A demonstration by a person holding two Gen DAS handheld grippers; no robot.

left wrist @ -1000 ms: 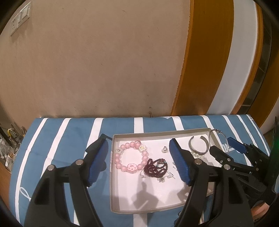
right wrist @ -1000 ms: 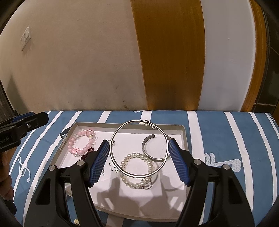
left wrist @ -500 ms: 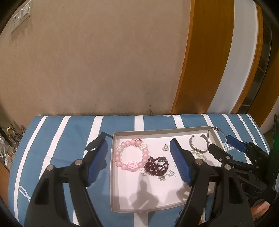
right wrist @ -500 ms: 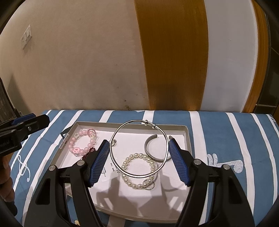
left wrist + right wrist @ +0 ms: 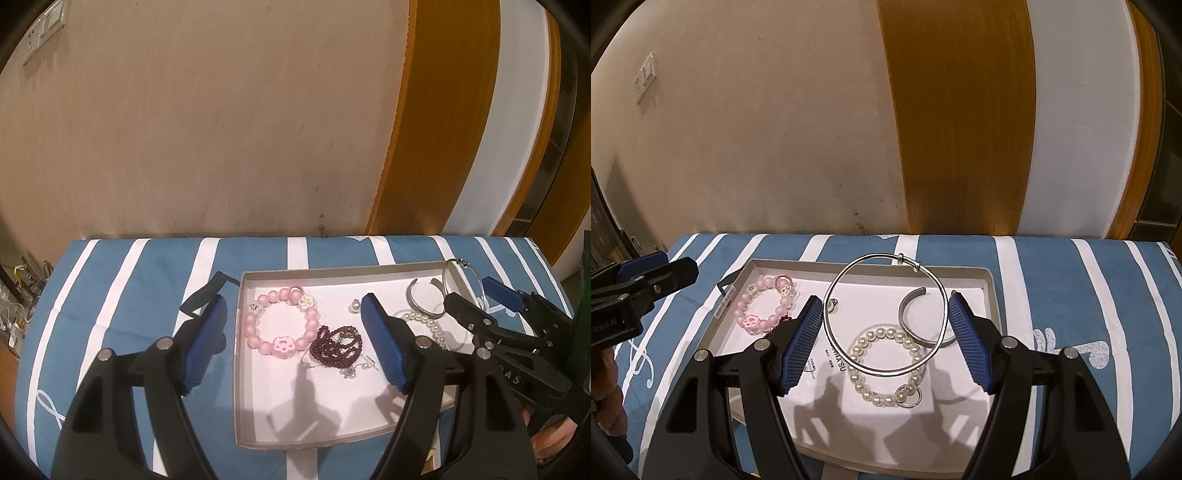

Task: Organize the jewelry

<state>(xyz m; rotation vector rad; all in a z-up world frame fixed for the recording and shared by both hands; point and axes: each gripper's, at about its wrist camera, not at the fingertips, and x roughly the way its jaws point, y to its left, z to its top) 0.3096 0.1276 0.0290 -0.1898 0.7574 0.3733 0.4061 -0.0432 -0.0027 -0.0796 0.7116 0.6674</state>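
Note:
A shallow white tray lies on a blue striped cloth. In it are a pink bead bracelet, a dark red bead strand, a pearl bracelet, a silver cuff and a small pearl stud. My right gripper is shut on a thin silver bangle, held above the tray's right half. My left gripper hangs open over the tray's left side with nothing between its pads.
The blue and white striped cloth runs back to a beige wall with a wooden panel. A black strap with a tag lies at the tray's left corner. Small clutter sits off the cloth's left edge.
The left gripper has drifted very slightly over the tray. The right gripper holds still with the silver bangle between its pads.

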